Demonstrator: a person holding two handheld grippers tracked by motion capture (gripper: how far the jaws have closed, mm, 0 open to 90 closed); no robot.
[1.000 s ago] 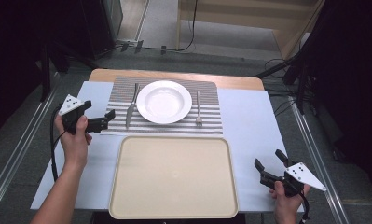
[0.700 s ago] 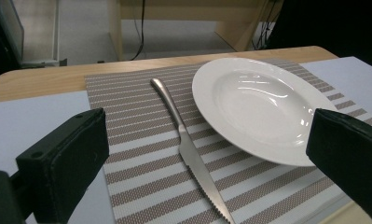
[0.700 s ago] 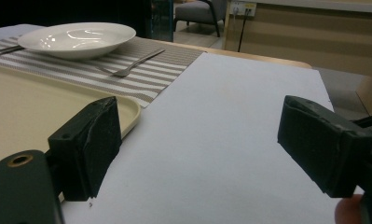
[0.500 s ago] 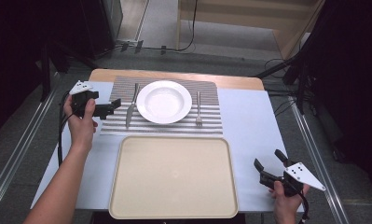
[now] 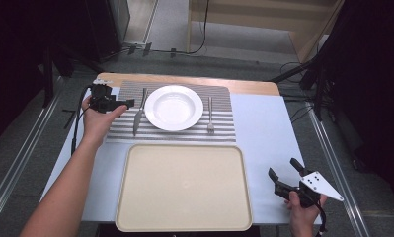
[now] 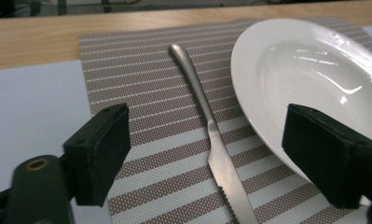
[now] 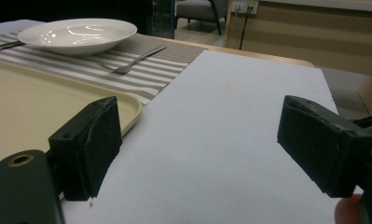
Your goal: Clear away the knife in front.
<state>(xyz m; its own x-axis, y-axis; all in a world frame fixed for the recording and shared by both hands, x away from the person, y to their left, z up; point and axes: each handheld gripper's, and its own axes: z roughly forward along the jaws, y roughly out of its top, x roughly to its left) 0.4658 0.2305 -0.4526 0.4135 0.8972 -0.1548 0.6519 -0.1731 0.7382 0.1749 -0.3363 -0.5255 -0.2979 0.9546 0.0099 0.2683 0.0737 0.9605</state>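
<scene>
Jaws of the left gripper (image 6: 207, 154) have just been narrowing yet stand apart astride the knife (image 6: 210, 135), untouched on the striped mat (image 6: 141, 135) beside the plate (image 6: 314, 74): approach step, next lower and pinch; right gripper (image 7: 197, 149) gapes empty.

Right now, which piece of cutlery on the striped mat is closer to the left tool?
The knife, lying left of the white plate, just ahead of the left tool. The fork lies on the plate's far side.
</scene>
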